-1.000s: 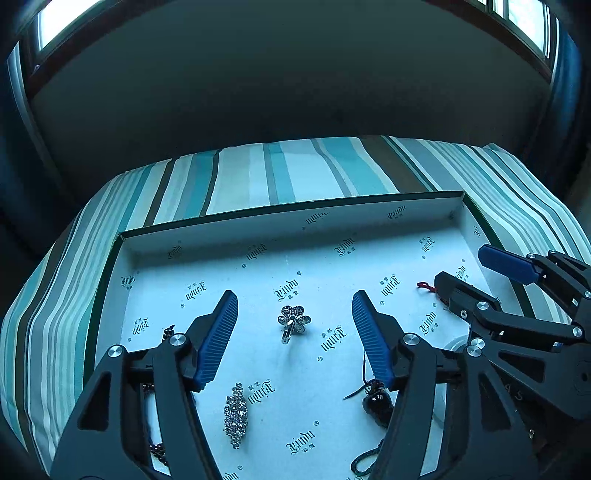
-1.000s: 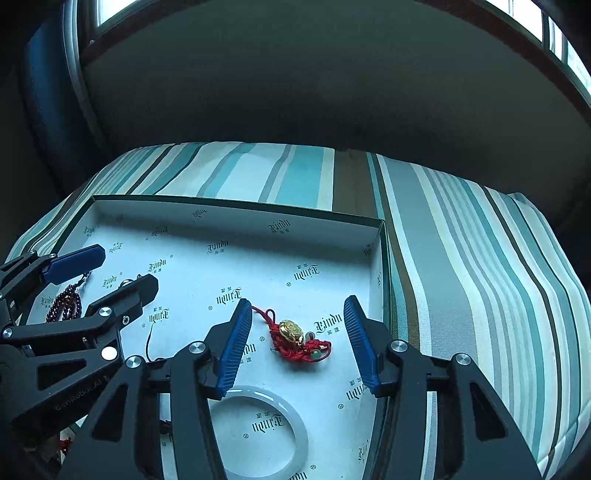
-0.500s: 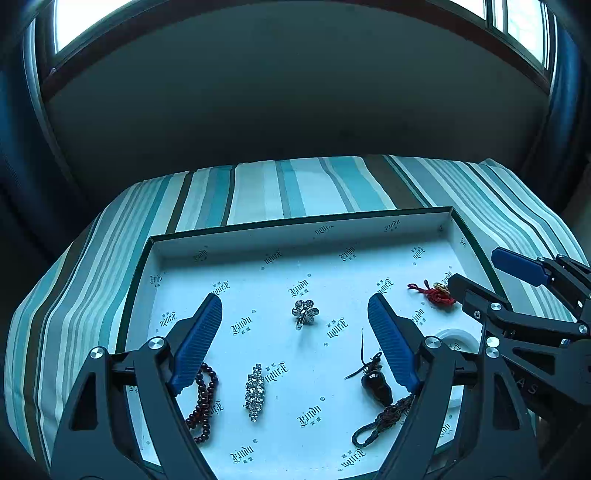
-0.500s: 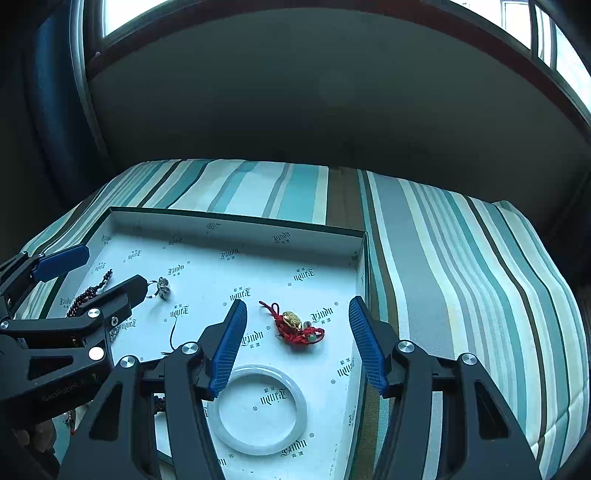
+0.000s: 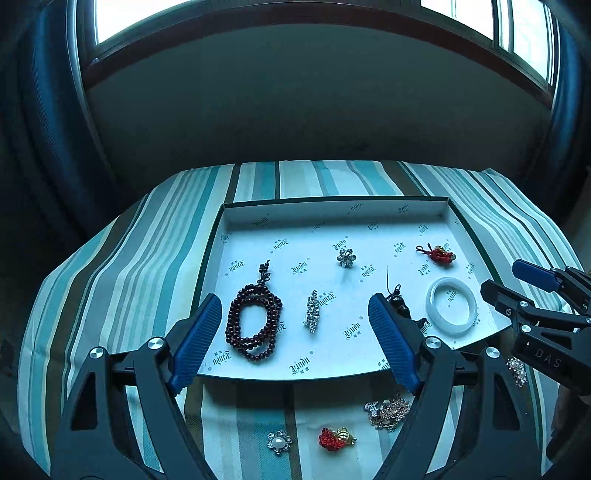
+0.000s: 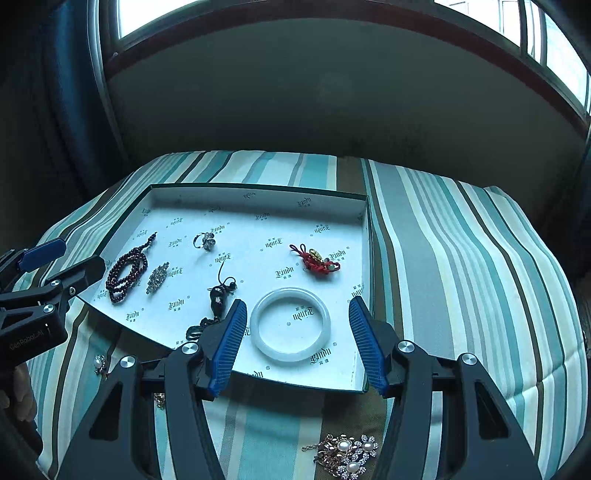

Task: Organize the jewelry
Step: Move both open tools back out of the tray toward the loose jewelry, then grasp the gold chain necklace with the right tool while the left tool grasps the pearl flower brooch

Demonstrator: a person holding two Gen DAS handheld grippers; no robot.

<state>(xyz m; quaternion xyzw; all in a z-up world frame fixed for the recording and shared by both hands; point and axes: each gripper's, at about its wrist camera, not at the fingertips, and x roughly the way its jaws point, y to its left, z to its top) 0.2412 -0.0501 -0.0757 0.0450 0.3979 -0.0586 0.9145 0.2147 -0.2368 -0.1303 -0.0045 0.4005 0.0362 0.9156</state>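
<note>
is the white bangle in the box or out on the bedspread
In the box. The white bangle lies flat on the printed paper lining, inside the box's rim, near its front right corner.

Both wrist cameras look steeply down along their own fingers from near the striped bed, facing the window wall; left view (image 5: 295, 332) and right view (image 6: 295, 325) share the white jewelry tray (image 5: 332, 214) (image 6: 258, 194).

This looks like a room in a home, likely a bedroom or sitting room. A soft, rounded surface under a teal, white and brown striped cloth (image 5: 147, 280) stands against a dark wall below a window (image 5: 140, 14) with a wooden frame, and dark blue curtains (image 5: 40, 110) hang at both sides.
</note>
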